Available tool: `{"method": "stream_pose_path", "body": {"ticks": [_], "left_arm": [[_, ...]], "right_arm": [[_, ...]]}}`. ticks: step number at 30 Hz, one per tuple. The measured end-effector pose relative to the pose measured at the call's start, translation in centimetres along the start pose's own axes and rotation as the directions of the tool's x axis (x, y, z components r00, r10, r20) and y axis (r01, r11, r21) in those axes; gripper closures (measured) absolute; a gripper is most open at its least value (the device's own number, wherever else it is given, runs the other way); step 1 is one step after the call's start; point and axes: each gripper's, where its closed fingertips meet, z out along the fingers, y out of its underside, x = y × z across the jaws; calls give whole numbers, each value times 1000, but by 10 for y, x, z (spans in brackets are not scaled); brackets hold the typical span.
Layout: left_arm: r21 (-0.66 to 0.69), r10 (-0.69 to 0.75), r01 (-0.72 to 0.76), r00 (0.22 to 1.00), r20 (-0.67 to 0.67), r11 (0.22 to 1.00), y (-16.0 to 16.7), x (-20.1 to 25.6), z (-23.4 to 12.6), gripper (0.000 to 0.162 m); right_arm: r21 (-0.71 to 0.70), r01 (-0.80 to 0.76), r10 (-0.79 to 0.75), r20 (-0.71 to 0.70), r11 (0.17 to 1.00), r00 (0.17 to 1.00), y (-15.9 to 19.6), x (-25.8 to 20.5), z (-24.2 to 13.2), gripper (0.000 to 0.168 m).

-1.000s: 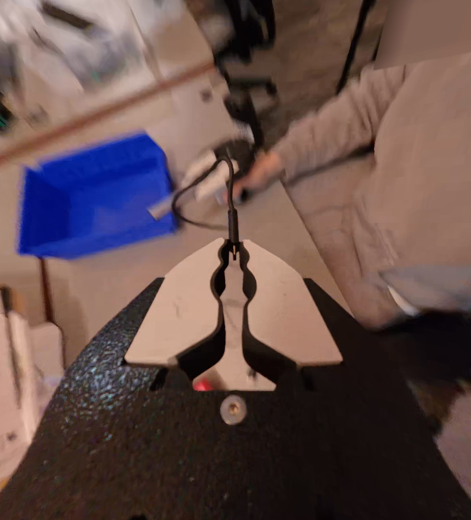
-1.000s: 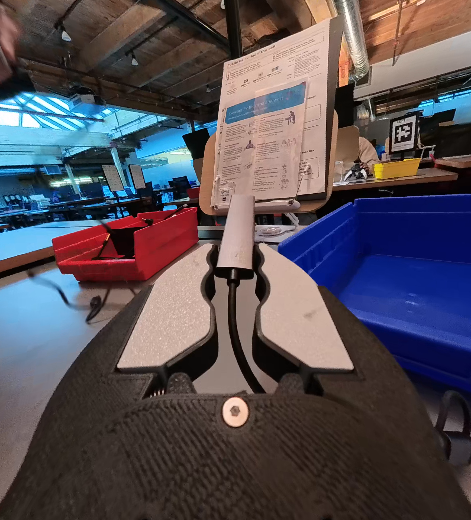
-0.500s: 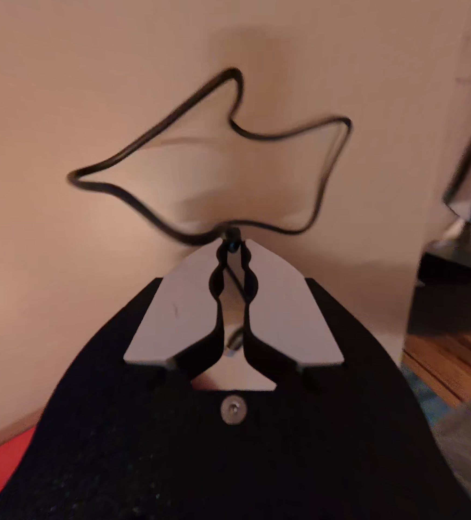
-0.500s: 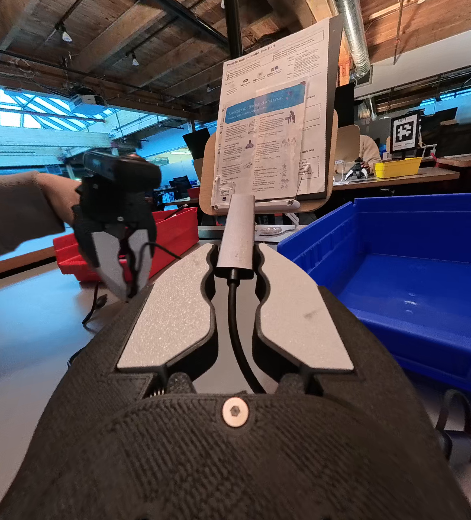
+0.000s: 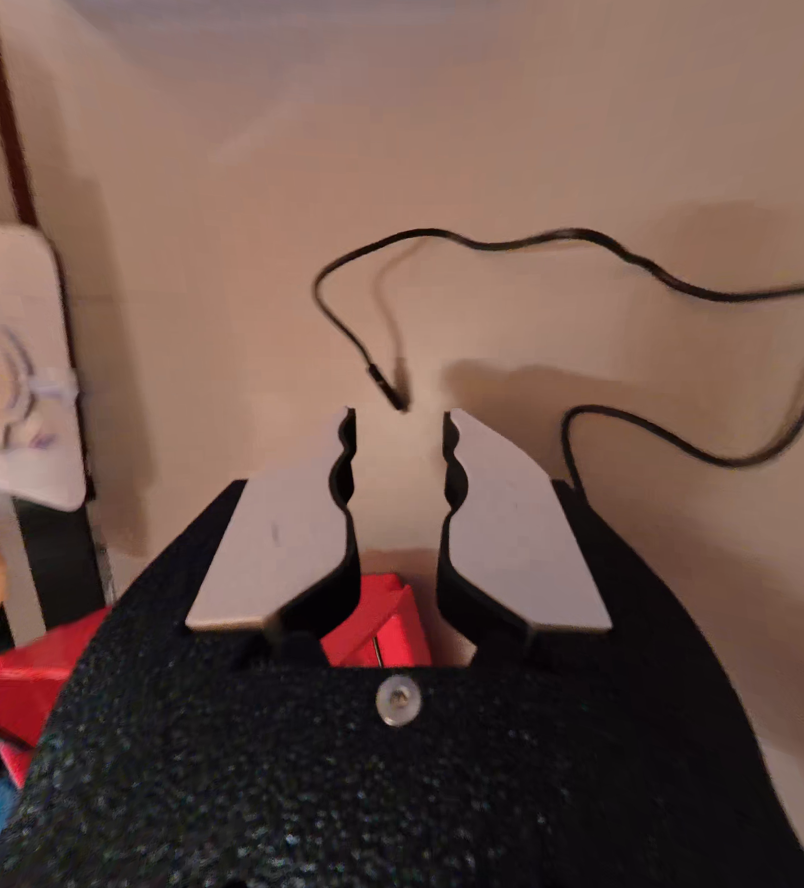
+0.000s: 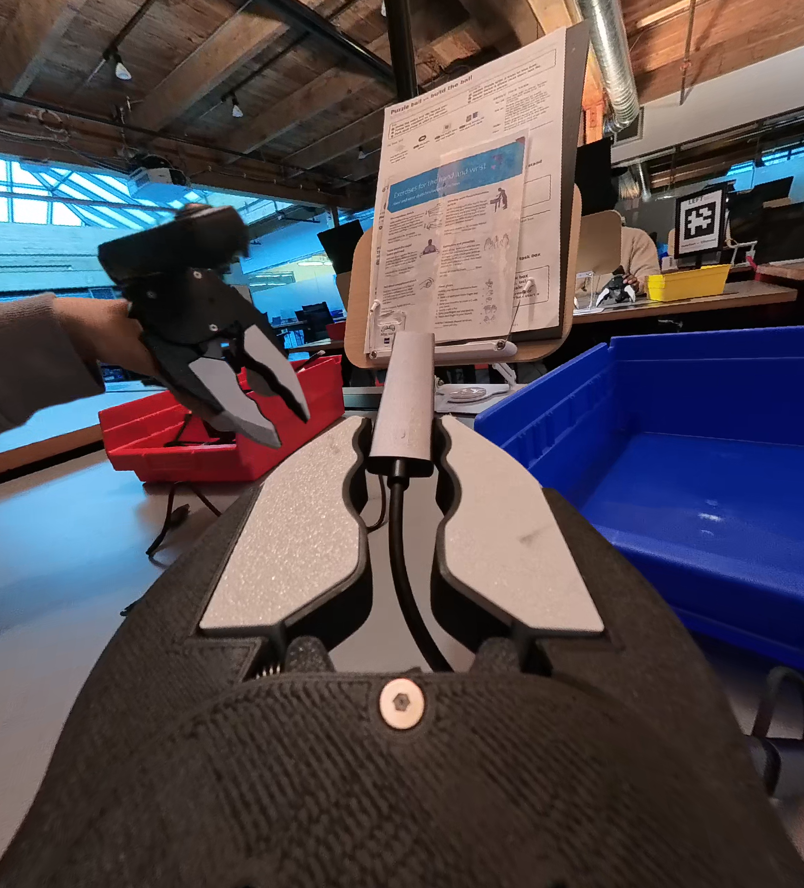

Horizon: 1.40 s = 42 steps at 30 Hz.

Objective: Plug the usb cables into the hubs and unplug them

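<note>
Table runs under everything, pale grey. Blue bin sits to the right of your right gripper, red bin farther off to the left, with a document stand of printed sheets behind them (text not relevant). Your right gripper is clamped on the grey hub, which points forward and up between the fingers, its short black lead running back through the gap. Your left gripper is held above the table near the red bin, fingers spread with nothing between them. The black usb cable lies loose on the table, its plug end just ahead of those spread fingertips.
</note>
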Motion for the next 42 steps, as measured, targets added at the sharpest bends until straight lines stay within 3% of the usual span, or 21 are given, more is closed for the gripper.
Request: {"method": "stream_pose_path", "body": {"ticks": [3, 5, 8, 10, 12, 13, 16, 18, 20, 23, 26, 30, 37, 38, 39, 42], "left_arm": [[-51, -149, 146, 987, -53, 988, 3, -4, 11, 131], [-81, -128, 123, 990, -53, 989, 9, -13, 20, 129], [-105, 98, -97, 995, 4, 990, 13, -25, 30, 131], [-78, 343, -337, 936, 77, 938, 3, -26, 31, 129], [-56, 587, -586, 794, 160, 808, -11, -21, 26, 130], [-115, 694, -684, 706, 141, 720, -9, -17, 24, 126], [-356, 937, -869, 346, 55, 342, -3, -22, 19, 115], [-402, 989, -909, 139, -43, 110, -2, -18, 24, 113], [-402, 984, -915, 43, -175, -32, 6, -13, 31, 114], [-378, 950, -917, -1, -311, -124, 12, -10, 42, 120], [-382, 907, -914, 38, -419, -139, 16, -11, 49, 121], [-370, 870, -911, 26, -493, -183, 16, -12, 59, 126], [-417, 802, -895, 127, -584, -162, 40, -34, 61, 145], [-427, 797, -897, 172, -579, -116, 43, -35, 57, 148], [-436, 793, -900, 249, -557, -23, 44, -33, 54, 152], [-389, 683, -801, 594, -425, 455, 33, -15, 42, 154]], "right_arm": [[-7, -5, 5, 5, 1000, 1000, 1, 0, 1, 143], [-3, -2, 2, 5, 1000, 1000, 0, 0, 0, 144], [3, 6, -6, 10, 1000, 1000, 0, -2, 0, 144], [4, 8, -8, 15, 1000, 1000, 0, -2, 0, 144], [5, -1, 1, 21, 1000, 1000, -1, -2, -1, 144], [6, -7, 7, 20, 1000, 1000, -1, -1, -1, 144], [3, -22, 22, 21, 1000, 1000, 0, 0, 0, 144], [-3, -18, 18, 22, 1000, 1000, 0, -1, 0, 144], [-10, -15, 16, 27, 1000, 1000, 1, -1, 1, 144], [-2, -21, 21, 28, 1000, 999, 0, -1, 0, 144], [7, -32, 31, 30, 999, 999, -1, 0, -1, 144], [11, -39, 39, 32, 999, 999, -1, 0, -1, 144], [18, -50, 50, 32, 999, 998, -2, 2, -2, 144], [18, -49, 49, 31, 999, 998, -2, 2, -2, 144], [17, -49, 49, 32, 999, 998, -2, 2, -2, 144], [17, -53, 52, 32, 998, 998, -2, 2, -2, 144]]}}
